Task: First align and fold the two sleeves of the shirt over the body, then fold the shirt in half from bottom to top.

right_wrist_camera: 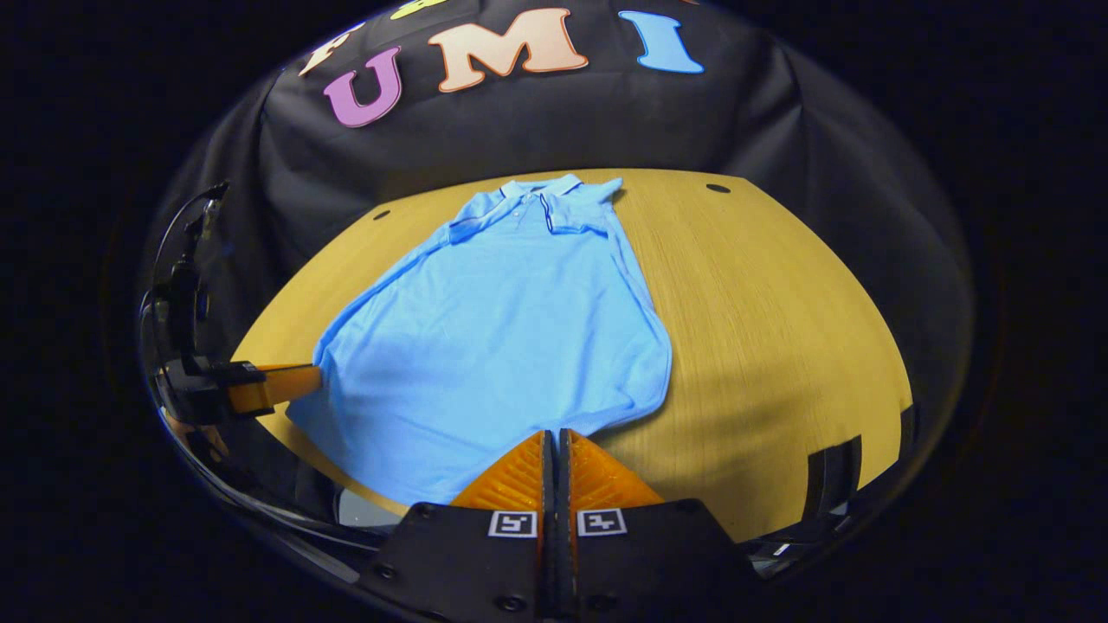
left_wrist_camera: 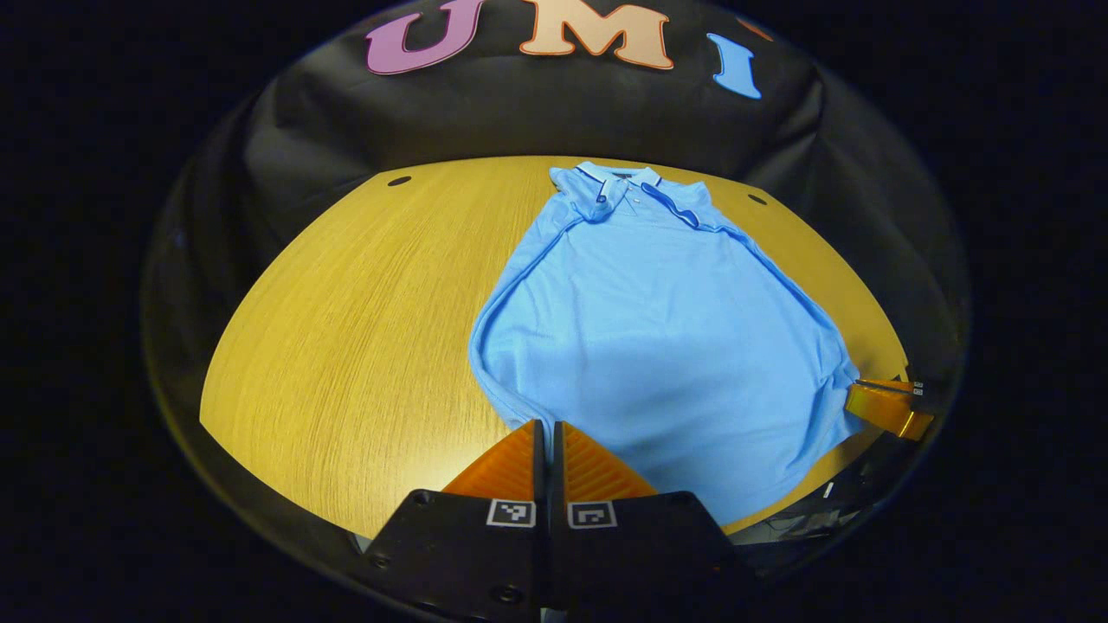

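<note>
Plainly, no readable label shows on the shirt (left_wrist_camera: 658, 337) lying on the wooden surface (left_wrist_camera: 363, 329). Left claw (left_wrist_camera: 549, 446) and right claw (right_wrist_camera: 556, 454) both pinch its near hem, fingers closed.

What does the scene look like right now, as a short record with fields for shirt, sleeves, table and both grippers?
shirt: light blue polo, flat on the table, collar at the far end
sleeves: folded in over the body
table: wooden
left gripper: fingers together at the shirt's near hem
right gripper: fingers together at the near hem
bottom-to-top fold: not yet done
</note>
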### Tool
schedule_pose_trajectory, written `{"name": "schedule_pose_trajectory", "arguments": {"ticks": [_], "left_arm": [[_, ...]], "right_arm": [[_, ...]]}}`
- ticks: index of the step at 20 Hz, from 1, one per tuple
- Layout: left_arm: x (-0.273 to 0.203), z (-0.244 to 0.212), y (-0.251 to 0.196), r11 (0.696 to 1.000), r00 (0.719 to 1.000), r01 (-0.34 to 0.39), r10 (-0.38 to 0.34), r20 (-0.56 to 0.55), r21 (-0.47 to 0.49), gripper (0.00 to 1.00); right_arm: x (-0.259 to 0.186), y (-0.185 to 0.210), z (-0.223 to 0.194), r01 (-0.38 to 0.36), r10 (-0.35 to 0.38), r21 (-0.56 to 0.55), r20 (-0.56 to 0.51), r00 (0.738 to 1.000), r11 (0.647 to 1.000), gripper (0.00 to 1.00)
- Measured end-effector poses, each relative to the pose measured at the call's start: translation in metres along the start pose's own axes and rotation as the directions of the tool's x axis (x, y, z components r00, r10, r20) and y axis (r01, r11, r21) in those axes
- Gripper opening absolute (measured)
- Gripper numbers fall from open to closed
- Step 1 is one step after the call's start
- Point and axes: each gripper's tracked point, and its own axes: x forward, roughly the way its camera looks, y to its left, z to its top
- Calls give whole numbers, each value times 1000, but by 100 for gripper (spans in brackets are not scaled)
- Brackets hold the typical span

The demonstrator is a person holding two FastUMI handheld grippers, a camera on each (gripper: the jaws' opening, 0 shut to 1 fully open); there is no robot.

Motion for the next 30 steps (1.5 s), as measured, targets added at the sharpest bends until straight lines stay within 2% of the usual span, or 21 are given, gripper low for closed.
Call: {"name": "schedule_pose_trajectory", "arguments": {"ticks": [8, 18, 19, 22, 30], "left_arm": [[17, 74, -7, 999, 997, 34, -32, 70, -26, 0], [56, 180, -1, 998, 985, 60, -61, 162, 14, 0], [61, 192, 0, 998, 983, 62, -64, 170, 12, 0], [78, 226, 1, 995, 978, 95, -95, 187, 9, 0], [150, 310, 13, 995, 971, 101, -99, 217, 5, 0]], "right_arm": [[19, -3, 85, 1, -4, 32, 107, 994, 999, 3], [62, -1, 196, 3, -23, 85, 233, 972, 996, 2], [67, -2, 209, 4, -27, 94, 246, 969, 996, 0], [86, -6, 246, 9, -45, 126, 278, 960, 992, 2], [159, -15, 320, 31, -97, 200, 329, 939, 979, 2]]}}
